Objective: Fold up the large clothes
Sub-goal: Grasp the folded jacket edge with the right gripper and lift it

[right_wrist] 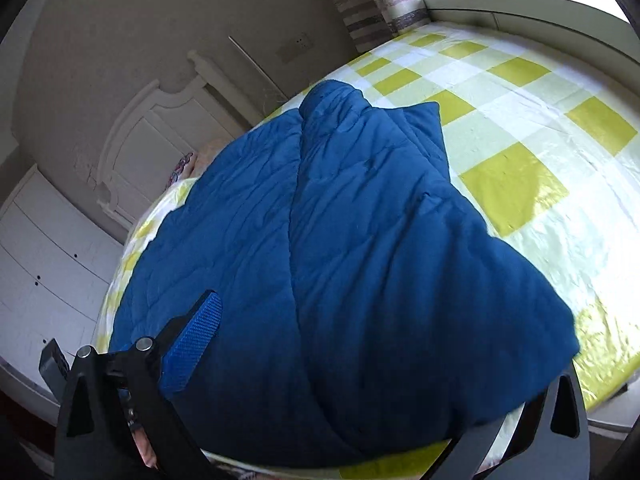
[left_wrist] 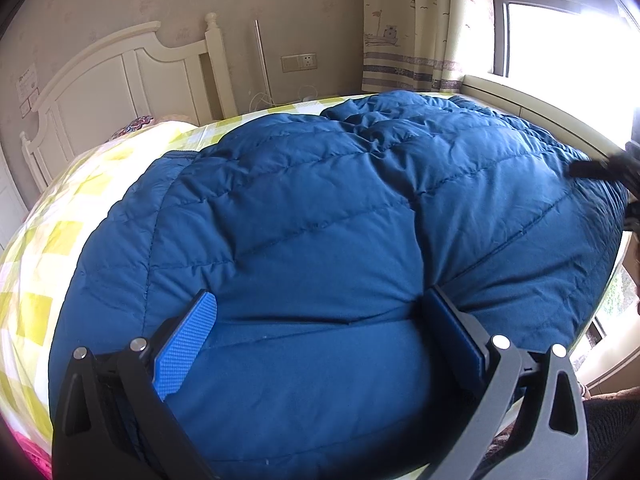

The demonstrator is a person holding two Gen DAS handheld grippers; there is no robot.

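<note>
A checked yellow bed fills the room between headboard and window. The blue coat lies across it, bunched between both grippers' spread, released jaws.

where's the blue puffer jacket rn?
The blue quilted jacket lies spread on the yellow-checked bedsheet, filling the middle of both wrist views. The white headboard stands beyond it, and its near edge sits between the left claw fingers.
</note>
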